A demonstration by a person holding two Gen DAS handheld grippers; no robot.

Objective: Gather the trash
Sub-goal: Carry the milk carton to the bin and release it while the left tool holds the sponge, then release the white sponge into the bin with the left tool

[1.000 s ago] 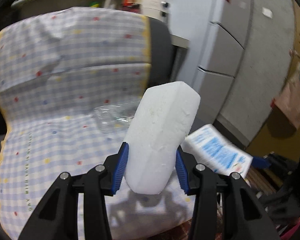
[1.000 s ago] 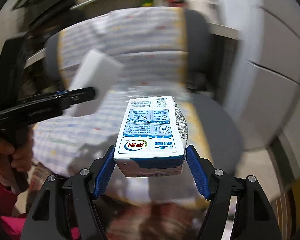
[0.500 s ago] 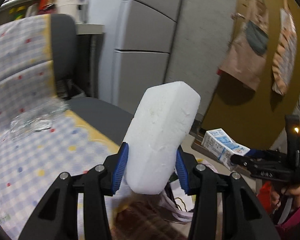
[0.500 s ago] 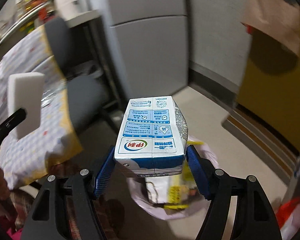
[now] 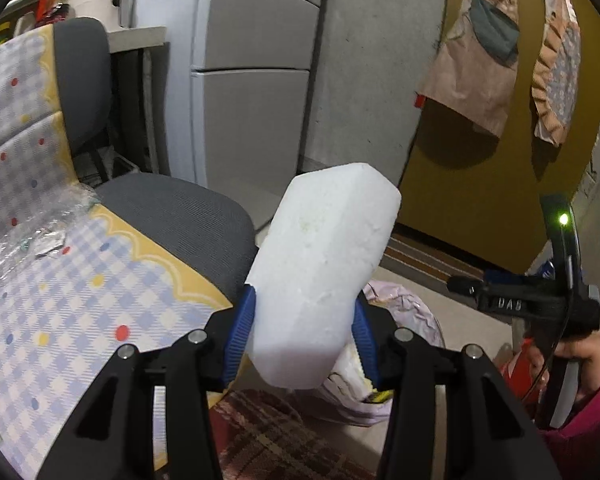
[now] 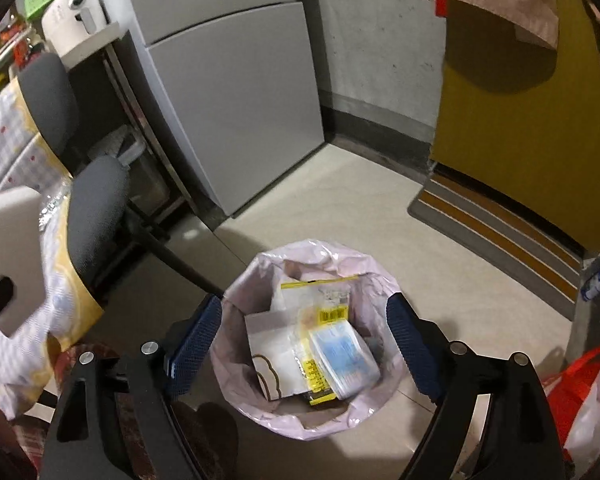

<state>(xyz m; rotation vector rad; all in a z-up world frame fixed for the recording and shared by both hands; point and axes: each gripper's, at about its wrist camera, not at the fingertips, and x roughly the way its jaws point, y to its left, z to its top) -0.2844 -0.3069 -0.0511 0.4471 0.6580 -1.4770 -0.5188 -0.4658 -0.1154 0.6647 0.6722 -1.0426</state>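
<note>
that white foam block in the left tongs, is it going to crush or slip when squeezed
Foam block: probably light and fairly stiff; it stands out from the left tongs without sagging. Its pitted surface suggests it dents or crumbles under hard squeezing. Its rough face against the ribbed pads makes slipping unlikely.

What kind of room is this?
Probably a kitchen corner in someone's home. There is a tall grey fridge, a white kitchen appliance on a shelf beside it, and a bin with a pink bag on the tiled floor.
</note>
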